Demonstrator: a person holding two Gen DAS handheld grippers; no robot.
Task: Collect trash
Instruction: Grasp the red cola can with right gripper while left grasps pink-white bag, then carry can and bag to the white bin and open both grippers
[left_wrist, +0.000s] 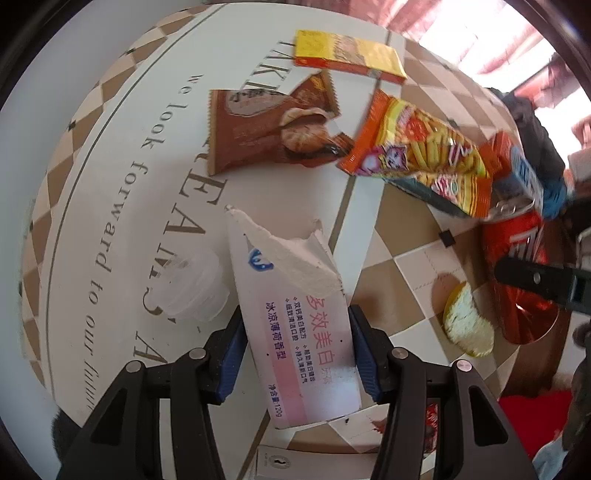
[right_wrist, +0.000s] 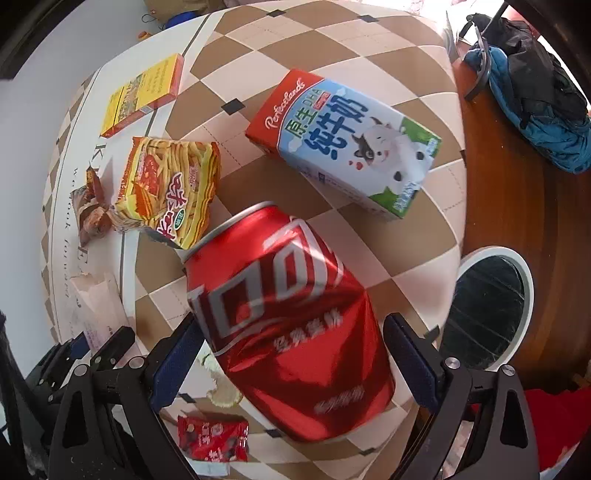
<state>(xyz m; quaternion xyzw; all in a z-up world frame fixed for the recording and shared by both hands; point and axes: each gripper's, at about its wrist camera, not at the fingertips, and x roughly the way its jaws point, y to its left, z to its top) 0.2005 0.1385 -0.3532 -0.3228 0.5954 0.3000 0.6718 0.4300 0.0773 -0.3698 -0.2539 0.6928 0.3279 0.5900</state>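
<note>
Nearest item: the torn toothpaste box (left_wrist: 295, 325) sits between the blue pads of our left gripper (left_wrist: 295, 354), both pads against its sides; we read this as clenched on the box.
Right side: our right gripper (right_wrist: 291, 354) straddles the dented red can (right_wrist: 284, 321). The left pad touches the can wall; the right pad shows a gap. We cannot tell whether the can is truly gripped or only cradled.
Can attitude: tilted, its top rim toward the snacks, apparently off the bench (right_wrist: 369, 48); that is a judgement, as contact is hidden.
Trash remaining on the bench: milk carton (right_wrist: 343, 144), fries packet (right_wrist: 170, 192), brown wrapper (left_wrist: 266, 129), yellow box (left_wrist: 347, 55), clear plastic cup (left_wrist: 195, 284) just beside the toothpaste box, bitten cracker (left_wrist: 467, 321), small red sachet (right_wrist: 212, 437).
Destination: white-rimmed bin (right_wrist: 487, 310) on the floor, just beside the bench edge on the right.
Progress: we judge it early, with most items uncollected.
Risk 1: the can slips when carried over the edge, because the dented, glossy wall gives uneven pad contact.
Risk 2: the box crushes or pivots out, since the torn cardboard end is soft.
Risk 3: the left gripper nudges the light cup, which tips easily.
Risk 4: the two grippers work close together and may collide.
</note>
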